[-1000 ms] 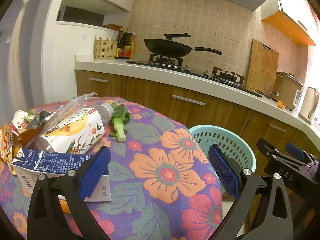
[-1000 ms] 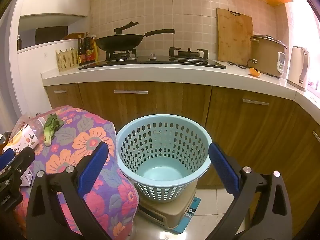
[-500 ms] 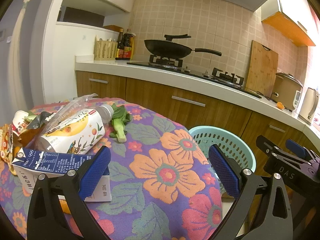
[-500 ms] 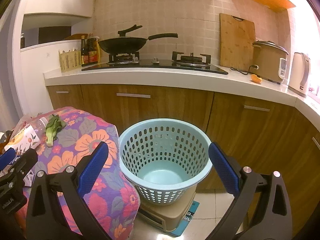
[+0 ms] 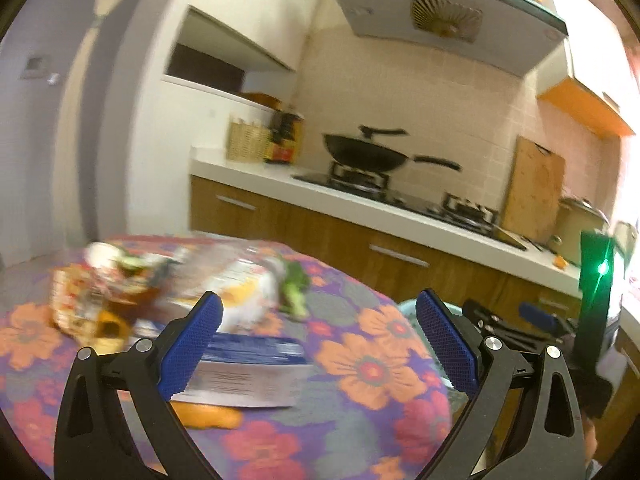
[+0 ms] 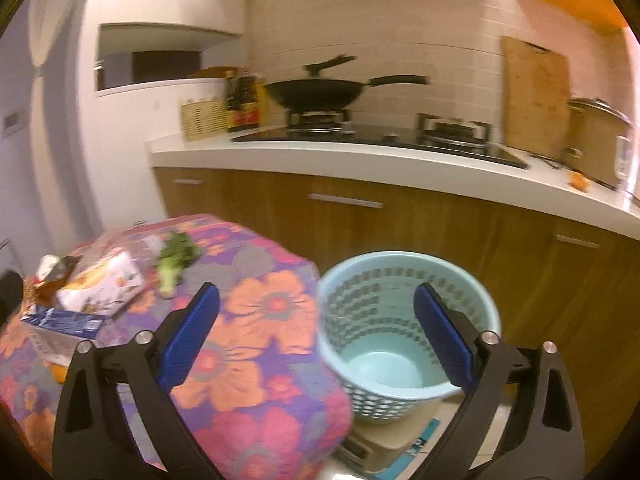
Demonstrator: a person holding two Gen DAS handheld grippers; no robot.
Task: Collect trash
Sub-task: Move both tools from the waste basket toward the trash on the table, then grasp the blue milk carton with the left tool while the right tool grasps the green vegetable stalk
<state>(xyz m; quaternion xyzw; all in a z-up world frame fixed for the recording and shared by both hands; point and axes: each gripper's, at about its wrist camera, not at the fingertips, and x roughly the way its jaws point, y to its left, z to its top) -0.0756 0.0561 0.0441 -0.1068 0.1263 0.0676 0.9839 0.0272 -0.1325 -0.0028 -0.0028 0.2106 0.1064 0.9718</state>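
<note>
Both grippers hang spread and empty: our left gripper (image 5: pixel 318 344) above the blue-and-white carton (image 5: pixel 244 372) on the floral tablecloth (image 5: pixel 372 364), our right gripper (image 6: pixel 316 334) above the table edge. Beside the table stands the light-blue basket (image 6: pixel 404 280), and 1 bottle (image 6: pixel 104 282) and greens (image 6: pixel 174 260) lie behind the carton.

The left tool (image 5: pixel 316 342) hangs over the flowered tabletop (image 5: pixel 372 368) with its jaws spread wide and nothing between them. Just ahead of its left finger lies a blue and white carton (image 5: pixel 248 372), with an orange scrap (image 5: pixel 208 416) under the carton's near edge. Farther ahead, blurred, are a white bottle (image 5: pixel 244 300) and a green vegetable piece (image 5: pixel 294 286). Beyond the right finger, the pale blue basket (image 5: pixel 408 306) rim peeks past the tabletop edge, beside the right tool (image 5: pixel 516 322).
</note>
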